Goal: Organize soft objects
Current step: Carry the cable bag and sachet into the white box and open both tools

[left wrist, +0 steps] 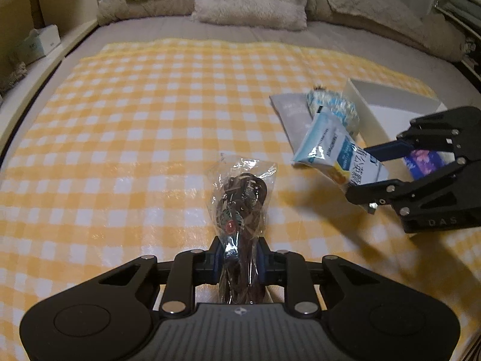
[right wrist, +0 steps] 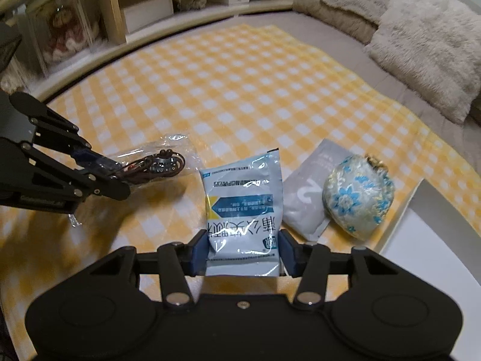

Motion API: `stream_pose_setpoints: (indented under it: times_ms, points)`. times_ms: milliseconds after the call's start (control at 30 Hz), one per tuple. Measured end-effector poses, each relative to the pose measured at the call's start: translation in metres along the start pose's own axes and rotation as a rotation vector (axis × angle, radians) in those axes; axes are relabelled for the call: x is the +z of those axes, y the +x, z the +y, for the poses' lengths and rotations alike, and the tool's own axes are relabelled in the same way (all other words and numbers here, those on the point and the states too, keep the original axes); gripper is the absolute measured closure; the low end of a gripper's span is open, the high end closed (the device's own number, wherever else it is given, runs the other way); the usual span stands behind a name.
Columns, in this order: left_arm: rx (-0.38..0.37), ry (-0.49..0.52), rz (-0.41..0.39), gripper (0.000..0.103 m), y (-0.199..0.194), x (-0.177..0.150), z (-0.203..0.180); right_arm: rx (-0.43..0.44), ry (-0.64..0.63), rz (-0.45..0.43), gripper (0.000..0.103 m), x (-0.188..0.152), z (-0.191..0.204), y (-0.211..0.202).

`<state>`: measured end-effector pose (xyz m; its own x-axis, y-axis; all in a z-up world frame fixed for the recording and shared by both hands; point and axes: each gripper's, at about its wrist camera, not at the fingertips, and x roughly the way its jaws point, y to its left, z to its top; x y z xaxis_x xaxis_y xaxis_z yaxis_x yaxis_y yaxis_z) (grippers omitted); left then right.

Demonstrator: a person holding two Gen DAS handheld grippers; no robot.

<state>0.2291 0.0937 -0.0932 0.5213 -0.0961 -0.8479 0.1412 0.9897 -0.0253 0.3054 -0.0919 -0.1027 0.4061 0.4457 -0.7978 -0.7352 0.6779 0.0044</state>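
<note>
Both picked up. Left tool [left wrist: 239,260] clamped on clear bag [left wrist: 240,198]; right tool [right wrist: 243,254] gripping blue sachet [right wrist: 243,207] at 6 o'clock. Next, probably: carry to white box [left wrist: 390,105] at 2 o'clock, release gently.

Large "2" on the grey sachet [right wrist: 309,194], "DAS" on right gripper [left wrist: 372,180] body (faint)
</note>
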Motion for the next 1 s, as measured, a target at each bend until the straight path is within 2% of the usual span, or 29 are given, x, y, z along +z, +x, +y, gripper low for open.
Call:
stream_pose_setpoints:
  times_ms: [267,467,800,1000]
  points:
    - [-0.001,0.004,-0.145,0.079,-0.039,0.018,-0.005,-0.015,0.08,-0.134,0.051,0.0,-0.006,-0.049]
    - [-0.022,-0.003,-0.227,0.079,-0.057,0.038,-0.022,-0.045,0.136,-0.208,0.051,0.002,-0.02,-0.081]
    - [-0.059,-0.013,-0.339,0.079,-0.061,0.075,-0.062,-0.133,0.25,-0.328,0.05,0.004,-0.052,-0.129]
    - [-0.101,-0.044,-0.4,0.079,-0.057,0.098,-0.085,-0.202,0.327,-0.349,0.05,0.005,-0.078,-0.142]
